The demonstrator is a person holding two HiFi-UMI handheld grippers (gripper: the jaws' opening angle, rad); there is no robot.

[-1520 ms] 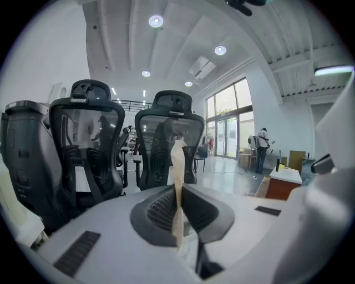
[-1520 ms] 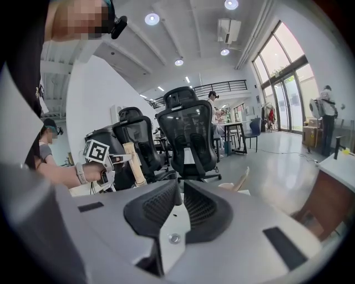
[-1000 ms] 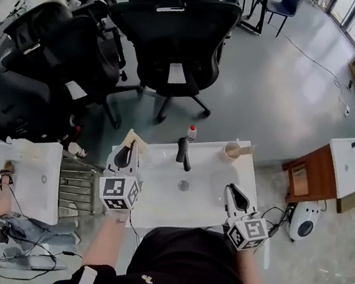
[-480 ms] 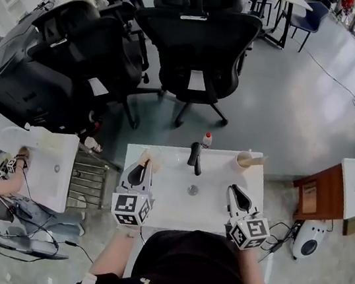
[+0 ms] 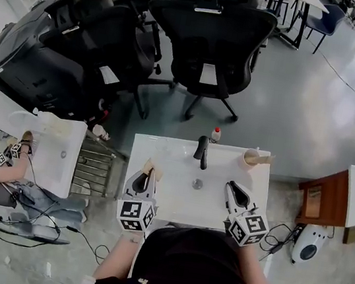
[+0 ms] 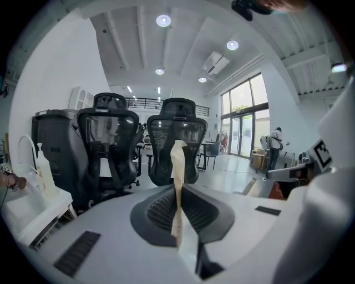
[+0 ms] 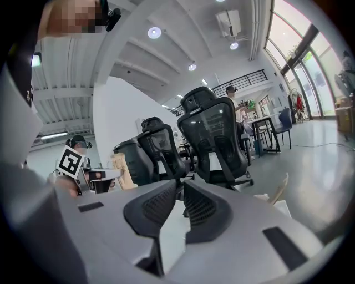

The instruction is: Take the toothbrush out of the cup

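A pale beige toothbrush [image 6: 178,166] stands upright between my left gripper's [image 6: 177,195] jaws, which are shut on its handle. In the head view that left gripper [image 5: 148,172] hovers over the left part of the white sink top [image 5: 162,199], the beige toothbrush [image 5: 152,167] at its tip. The tan cup [image 5: 250,158] stands at the sink's back right corner, with another beige stick [image 5: 266,160] leaning out of it. My right gripper [image 5: 233,189] is shut and empty, in front of the cup and apart from it; in its own view the right gripper [image 7: 180,197] holds nothing.
A black faucet [image 5: 201,152] and a small red-capped bottle [image 5: 215,135] stand at the sink's back, the drain [image 5: 197,184] in its middle. Black office chairs [image 5: 210,39] crowd the floor behind. A second sink [image 5: 49,151] lies left, a wooden cabinet [image 5: 315,200] right.
My left gripper has drawn back from the sink's far left corner toward its near edge, still holding the beige toothbrush. The right gripper has barely shifted.
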